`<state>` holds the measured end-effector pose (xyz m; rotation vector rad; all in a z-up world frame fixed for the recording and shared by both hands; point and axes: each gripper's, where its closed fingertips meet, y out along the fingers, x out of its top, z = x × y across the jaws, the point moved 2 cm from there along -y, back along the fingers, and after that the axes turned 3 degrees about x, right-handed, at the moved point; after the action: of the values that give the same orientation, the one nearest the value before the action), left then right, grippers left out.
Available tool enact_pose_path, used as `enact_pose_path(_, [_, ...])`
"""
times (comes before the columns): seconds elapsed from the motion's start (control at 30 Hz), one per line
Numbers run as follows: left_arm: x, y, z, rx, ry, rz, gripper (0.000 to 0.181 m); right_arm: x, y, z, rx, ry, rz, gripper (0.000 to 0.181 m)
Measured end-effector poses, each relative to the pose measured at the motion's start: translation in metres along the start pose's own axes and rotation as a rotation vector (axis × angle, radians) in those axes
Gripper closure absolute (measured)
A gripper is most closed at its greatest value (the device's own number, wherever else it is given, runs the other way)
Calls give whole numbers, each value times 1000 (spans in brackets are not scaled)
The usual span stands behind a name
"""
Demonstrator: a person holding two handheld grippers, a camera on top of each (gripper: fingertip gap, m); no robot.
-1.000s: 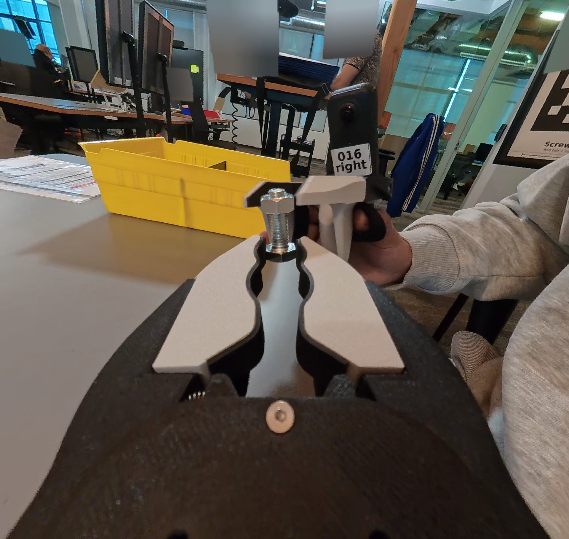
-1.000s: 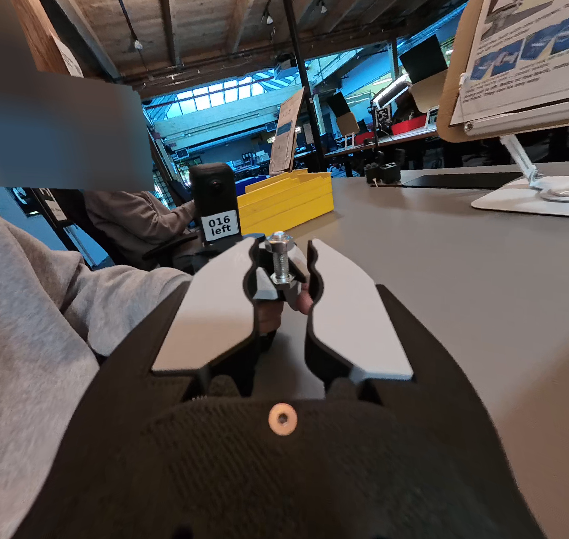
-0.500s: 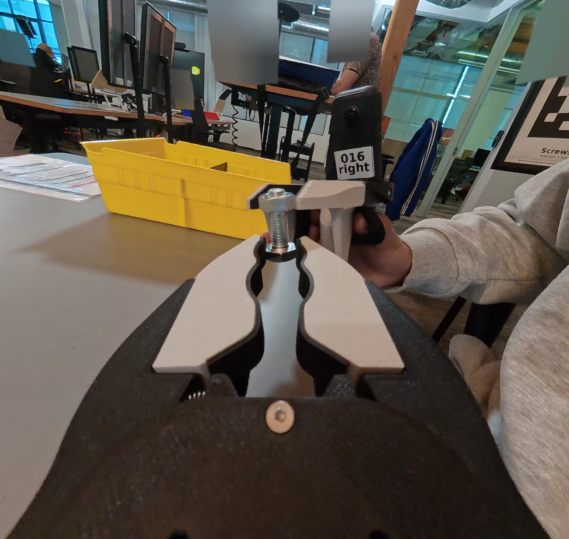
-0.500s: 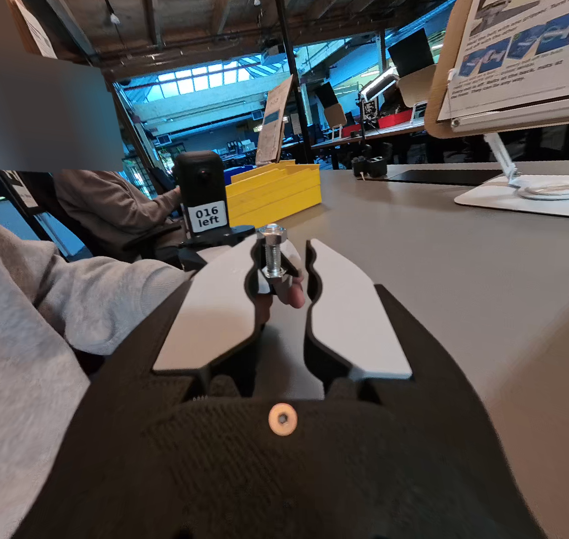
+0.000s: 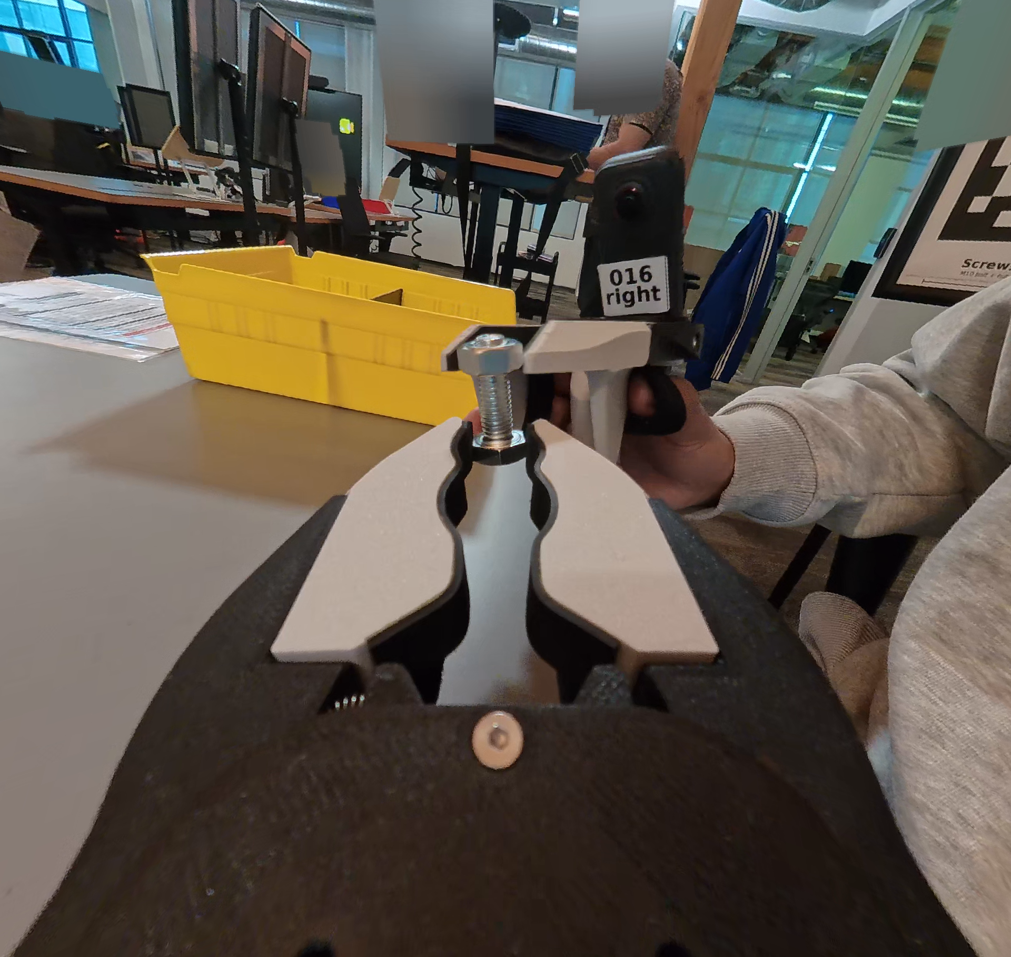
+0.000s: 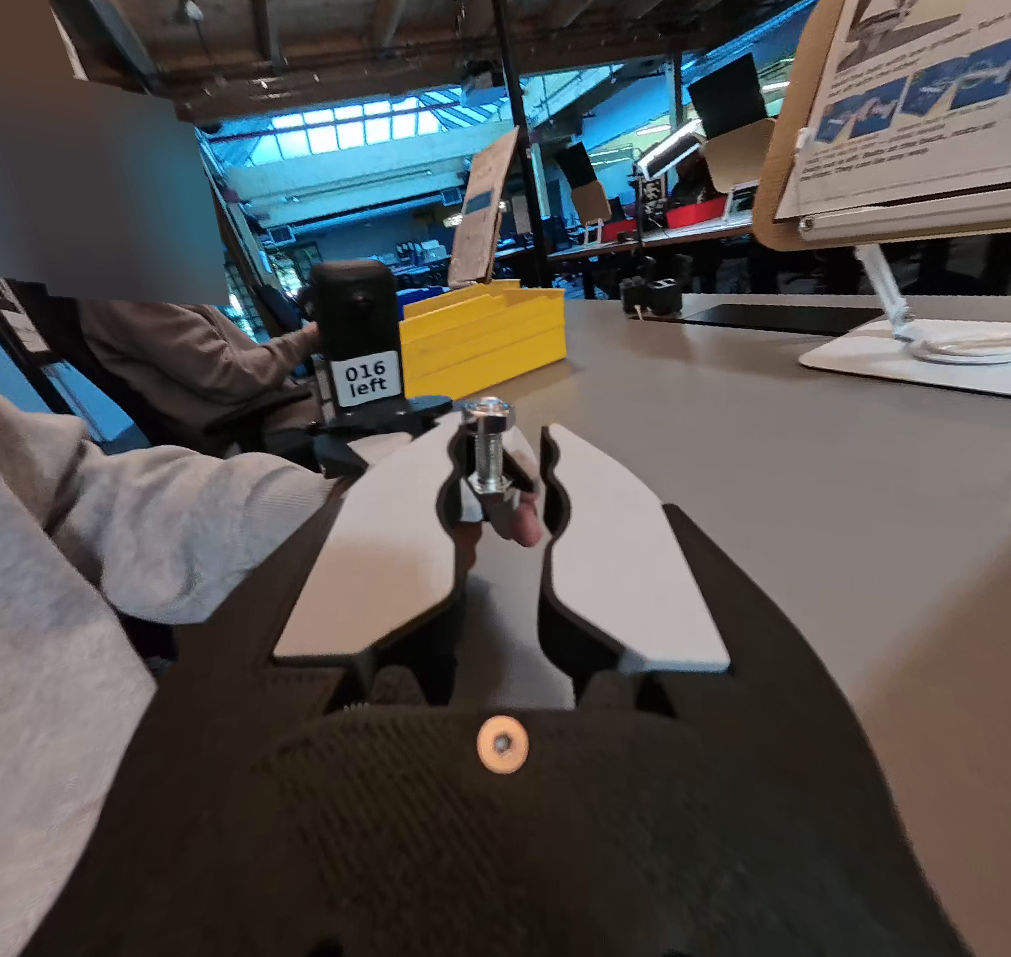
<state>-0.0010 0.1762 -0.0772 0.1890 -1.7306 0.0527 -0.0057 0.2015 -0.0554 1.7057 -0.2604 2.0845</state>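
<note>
My left claw (image 5: 497, 438) is closed on a nut (image 5: 498, 443) at its tips, and a silver bolt (image 5: 491, 384) stands upright in this nut, with its head on top. My right claw (image 6: 495, 457) is open a little: its two tips stand on both sides of the bolt (image 6: 487, 449), but I cannot tell if they touch it. In the left wrist view the right claw (image 5: 492, 354) comes from the right side at the height of the bolt head. The hand (image 5: 673, 455) in a grey sleeve (image 5: 853, 438) holds its handle. All this is above the near edge of the grey worktop (image 5: 109, 493). Farther on the worktop, to the left, is a yellow bin (image 5: 323, 329). Some papers (image 5: 76, 313) lie to the left of it. In the right wrist view a white stand (image 6: 919, 351) with a board is on the far right.
</note>
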Motion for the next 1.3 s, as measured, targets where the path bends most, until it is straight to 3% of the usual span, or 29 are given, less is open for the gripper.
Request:
enact_pose_path(0.17, [1,0,0,-2,5,-5,163,4,-11,-21,-94,94,-37,161])
enact_pose_path(0.27, [0,0,-1,-2,11,-3,163,12,-11,-12,-32,89,-74,154])
enact_pose_path(0.43, [1,0,-1,-4,15,-5,162,2,1,10,31,-24,-7,157])
enact_pose_path(0.7, [1,-1,0,-2,7,-8,163,7,-11,-20,-78,118,-63,165])
enact_pose_path(0.8, [1,0,-1,-3,11,-6,163,15,-12,-11,-10,130,-110,156])
enact_pose_path(0.97, [1,0,-1,-5,16,-5,162,7,-1,7,42,68,-59,154])
enact_pose_path(1.3, [1,0,0,-2,9,-6,163,10,-10,-15,-30,171,-102,155])
